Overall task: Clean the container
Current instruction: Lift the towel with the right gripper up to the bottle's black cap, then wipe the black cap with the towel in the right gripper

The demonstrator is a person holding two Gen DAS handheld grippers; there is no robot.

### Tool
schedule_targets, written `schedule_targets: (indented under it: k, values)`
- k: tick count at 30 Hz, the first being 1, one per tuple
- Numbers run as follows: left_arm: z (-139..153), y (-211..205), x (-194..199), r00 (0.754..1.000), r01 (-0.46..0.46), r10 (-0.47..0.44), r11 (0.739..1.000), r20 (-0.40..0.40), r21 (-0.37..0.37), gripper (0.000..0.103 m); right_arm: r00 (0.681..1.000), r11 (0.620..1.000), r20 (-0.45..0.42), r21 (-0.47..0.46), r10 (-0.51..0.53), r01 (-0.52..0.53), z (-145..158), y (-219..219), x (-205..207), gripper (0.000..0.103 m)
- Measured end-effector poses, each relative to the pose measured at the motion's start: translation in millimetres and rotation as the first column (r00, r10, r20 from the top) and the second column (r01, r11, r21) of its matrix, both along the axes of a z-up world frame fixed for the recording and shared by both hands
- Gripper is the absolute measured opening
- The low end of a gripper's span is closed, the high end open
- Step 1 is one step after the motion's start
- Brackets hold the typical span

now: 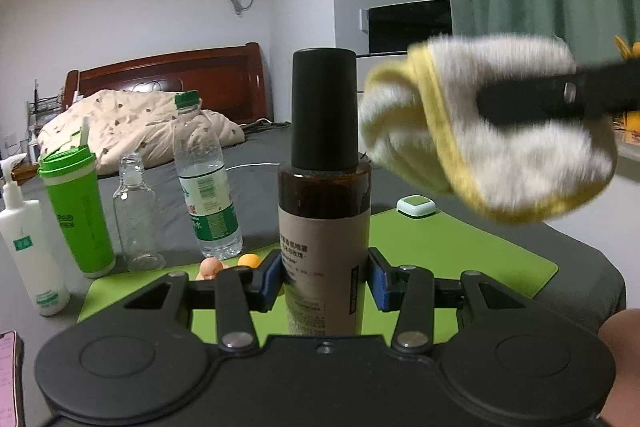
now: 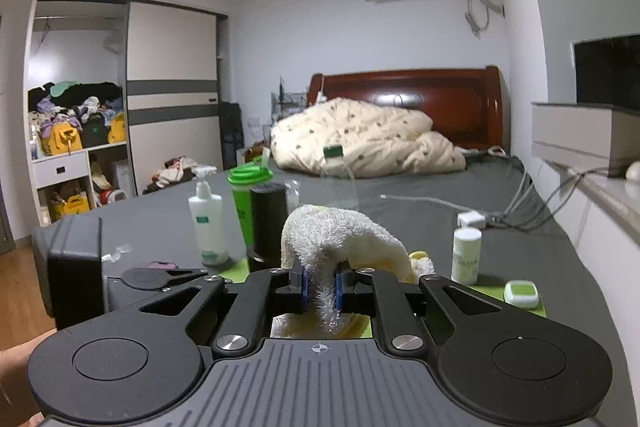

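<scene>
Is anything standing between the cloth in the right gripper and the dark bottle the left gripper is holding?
Nothing visible. In the left wrist view the cloth hangs in open air just right of the dark bottle's black cap, apart from it. The left gripper clamps the bottle lower down, clear of the cap.

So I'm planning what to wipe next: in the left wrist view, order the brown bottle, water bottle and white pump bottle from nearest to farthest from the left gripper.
1. Brown bottle, held in the left gripper.
2. Water bottle, left, behind.
3. White pump bottle, far left.
</scene>
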State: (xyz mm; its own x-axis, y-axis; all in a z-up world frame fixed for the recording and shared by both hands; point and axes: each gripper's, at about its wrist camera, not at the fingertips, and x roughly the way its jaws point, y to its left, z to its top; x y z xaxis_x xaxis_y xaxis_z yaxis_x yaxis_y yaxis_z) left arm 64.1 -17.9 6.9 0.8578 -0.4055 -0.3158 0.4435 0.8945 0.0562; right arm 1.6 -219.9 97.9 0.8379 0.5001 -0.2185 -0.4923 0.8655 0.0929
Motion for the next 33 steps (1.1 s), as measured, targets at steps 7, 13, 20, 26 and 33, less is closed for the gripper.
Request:
schedule_targets:
  k: [7,13,20,26,33]
  values:
    - [-10,-1,-1,1.000,0.006,-0.006,1.000,-0.016,-0.014,0.043,0.994,0.999,0.099,-0.023,0.045,-0.043,33,15,-3,0.012]
    - [-17,-3,-4,1.000,-0.003,0.003,1.000,-0.009,0.000,0.043,0.991,0.995,0.120,-0.086,0.067,-0.057,44,40,17,0.012]
    - [-14,0,-3,1.000,-0.012,0.012,1.000,-0.009,-0.007,0.043,0.990,0.985,0.088,-0.147,0.106,-0.092,26,68,41,0.012]
    - [-14,-2,-8,1.000,-0.012,0.012,1.000,0.006,-0.001,0.043,0.990,0.979,0.114,-0.193,0.085,-0.062,16,81,52,0.012]
    - [-15,-3,-14,1.000,-0.008,0.008,1.000,0.022,0.005,0.043,0.990,0.971,0.127,-0.237,0.056,-0.024,2,88,64,0.012]
